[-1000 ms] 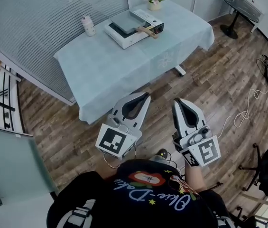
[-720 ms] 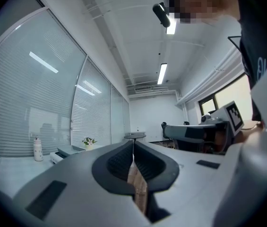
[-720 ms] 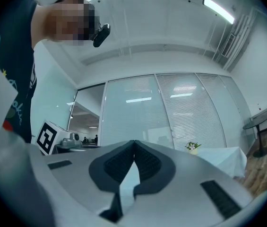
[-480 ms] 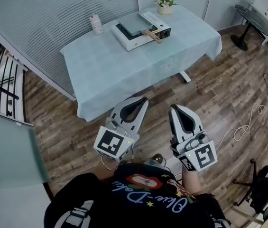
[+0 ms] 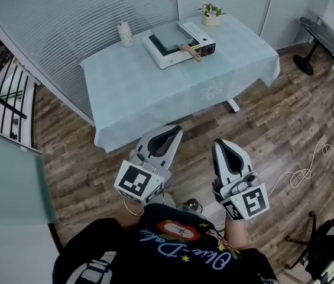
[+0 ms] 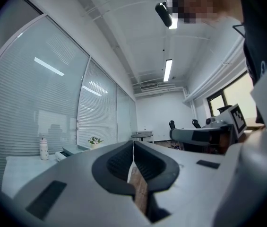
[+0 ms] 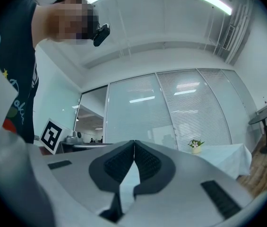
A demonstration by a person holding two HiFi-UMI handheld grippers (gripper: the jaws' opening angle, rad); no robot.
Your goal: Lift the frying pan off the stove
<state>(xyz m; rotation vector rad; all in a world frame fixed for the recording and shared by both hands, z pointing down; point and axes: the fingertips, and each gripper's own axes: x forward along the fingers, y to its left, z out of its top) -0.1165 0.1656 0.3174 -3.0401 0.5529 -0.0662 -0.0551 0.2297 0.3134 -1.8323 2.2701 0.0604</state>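
Pan (image 5: 170, 34), square and grey w/ a wooden handle, sits on stove (image 5: 155, 51) at the far part of table (image 5: 155, 90), between bottle (image 5: 125, 34) and flower pot (image 5: 211, 14). Both grippers are well short of it, low over the wood floor (image 5: 273, 117) in front of the person's torso. They're side by side, apart, noses aimed at the table, approx. level, marker cubes turned up. L gripper (image 5: 175, 128): jaws clenched tip to tip, nothing betw. them. R gripper (image 5: 219, 142): jaws pressed together too, empty.
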